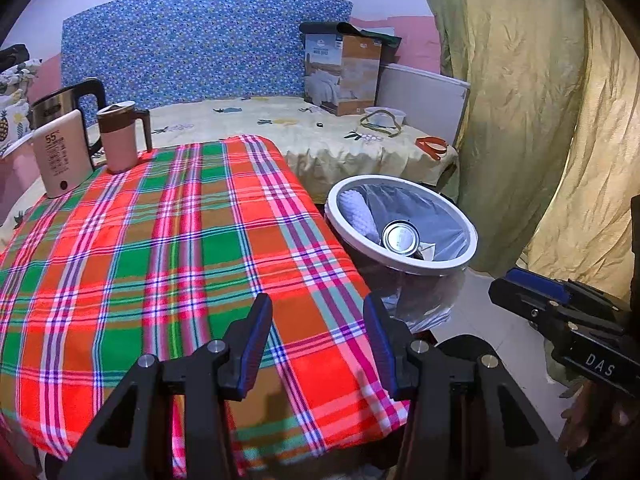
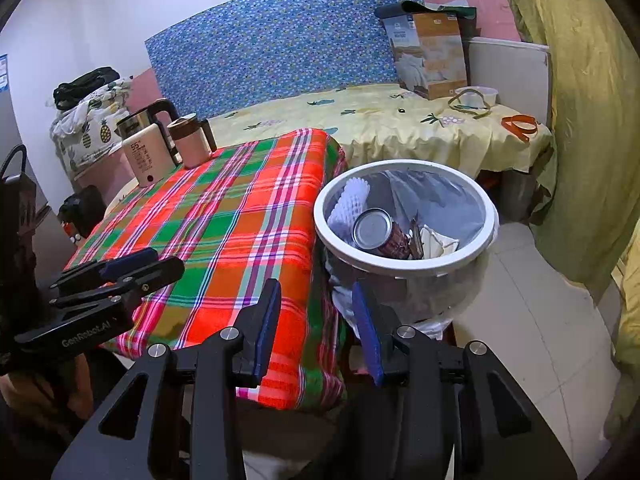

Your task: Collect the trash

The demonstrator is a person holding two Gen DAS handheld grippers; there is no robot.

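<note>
A white-rimmed trash bin (image 1: 400, 267) (image 2: 400, 267) lined with a clear bag stands on the floor at the right edge of the plaid-covered table (image 1: 160, 240) (image 2: 240, 220). Inside lie a metal can (image 1: 401, 237) (image 2: 372, 229), a white foam net (image 2: 352, 200) and crumpled paper (image 2: 438, 242). My left gripper (image 1: 318, 314) (image 2: 160, 262) hangs open over the table's near right corner, nothing between its blue pads. My right gripper (image 2: 316, 294) (image 1: 520, 292) is open too, over the gap between the table edge and the bin, and holds nothing.
At the table's far left stand a beige box marked 55 (image 1: 60, 156), a brown-lidded mug (image 1: 120, 136) and a kettle (image 1: 60, 100). Behind is a bed with a yellow sheet (image 1: 320, 132) and a cardboard box (image 1: 344, 72). A yellow curtain (image 1: 540, 120) hangs right; pale floor tiles (image 2: 540, 320) lie beside the bin.
</note>
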